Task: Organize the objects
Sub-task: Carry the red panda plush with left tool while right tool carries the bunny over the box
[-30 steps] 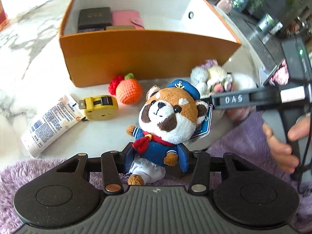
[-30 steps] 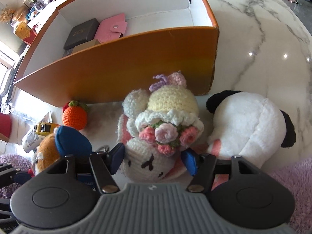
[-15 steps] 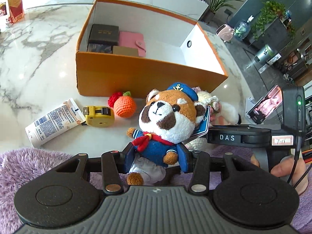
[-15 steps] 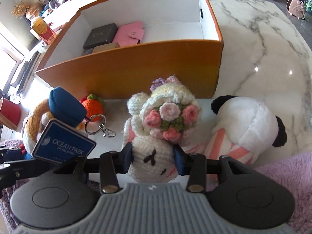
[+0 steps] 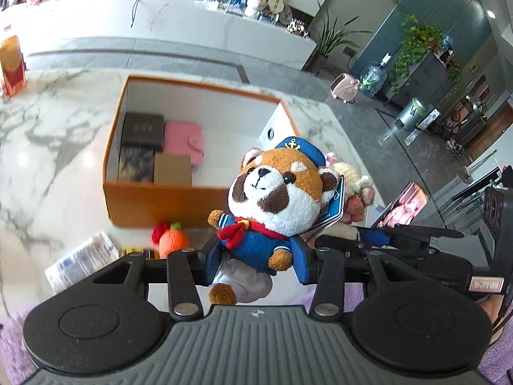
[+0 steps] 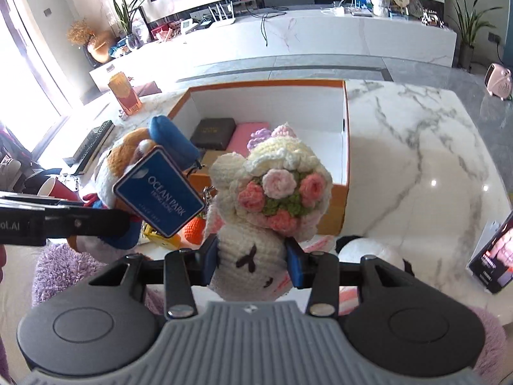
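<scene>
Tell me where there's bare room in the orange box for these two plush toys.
The orange box is bare on its white floor, right of the pink wallet. Its left end is crowded: black case, wallet, two small boxes.

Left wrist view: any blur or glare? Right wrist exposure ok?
Left wrist view: the orange box and the tube at lower left are smeared, while the red panda plush in the left gripper is sharp. Right wrist view: windows at left are blown out, glare spots on the marble table, and the crochet bunny is sharp.
</scene>
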Available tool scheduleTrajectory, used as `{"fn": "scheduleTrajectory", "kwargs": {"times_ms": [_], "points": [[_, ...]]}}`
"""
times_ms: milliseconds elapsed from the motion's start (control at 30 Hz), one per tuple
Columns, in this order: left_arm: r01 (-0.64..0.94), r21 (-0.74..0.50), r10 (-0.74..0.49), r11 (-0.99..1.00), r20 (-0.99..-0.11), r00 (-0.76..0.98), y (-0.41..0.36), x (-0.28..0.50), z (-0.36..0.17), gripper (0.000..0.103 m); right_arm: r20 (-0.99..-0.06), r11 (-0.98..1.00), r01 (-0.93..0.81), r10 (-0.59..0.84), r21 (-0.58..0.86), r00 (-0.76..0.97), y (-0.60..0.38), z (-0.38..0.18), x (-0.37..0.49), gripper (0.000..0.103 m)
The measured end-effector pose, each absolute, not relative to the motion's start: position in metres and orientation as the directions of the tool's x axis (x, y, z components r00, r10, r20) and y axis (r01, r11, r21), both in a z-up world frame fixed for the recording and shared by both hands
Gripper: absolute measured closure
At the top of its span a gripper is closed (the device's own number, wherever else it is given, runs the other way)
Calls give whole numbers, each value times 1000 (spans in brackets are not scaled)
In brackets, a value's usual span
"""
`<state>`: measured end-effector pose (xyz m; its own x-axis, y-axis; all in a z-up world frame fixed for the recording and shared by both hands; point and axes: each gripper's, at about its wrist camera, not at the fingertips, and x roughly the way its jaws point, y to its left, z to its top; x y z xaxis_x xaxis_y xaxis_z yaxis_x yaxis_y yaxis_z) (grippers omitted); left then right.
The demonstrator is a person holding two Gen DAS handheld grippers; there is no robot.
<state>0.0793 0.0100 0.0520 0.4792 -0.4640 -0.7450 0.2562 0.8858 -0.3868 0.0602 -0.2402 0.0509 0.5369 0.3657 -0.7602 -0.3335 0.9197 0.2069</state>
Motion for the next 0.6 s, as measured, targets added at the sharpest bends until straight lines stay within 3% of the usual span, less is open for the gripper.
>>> {"fn": "scheduleTrajectory", "kwargs": {"times_ms": [367, 600], "points": [[273, -305, -409, 912, -722, 559, -13, 136, 70, 51, -714, 912, -400, 340, 92, 612, -232, 88, 114, 57], [215, -340, -402, 916, -750, 525, -24, 194, 44, 51, -761, 893, -451, 286, -11, 583, -222, 70, 181, 57]]}}
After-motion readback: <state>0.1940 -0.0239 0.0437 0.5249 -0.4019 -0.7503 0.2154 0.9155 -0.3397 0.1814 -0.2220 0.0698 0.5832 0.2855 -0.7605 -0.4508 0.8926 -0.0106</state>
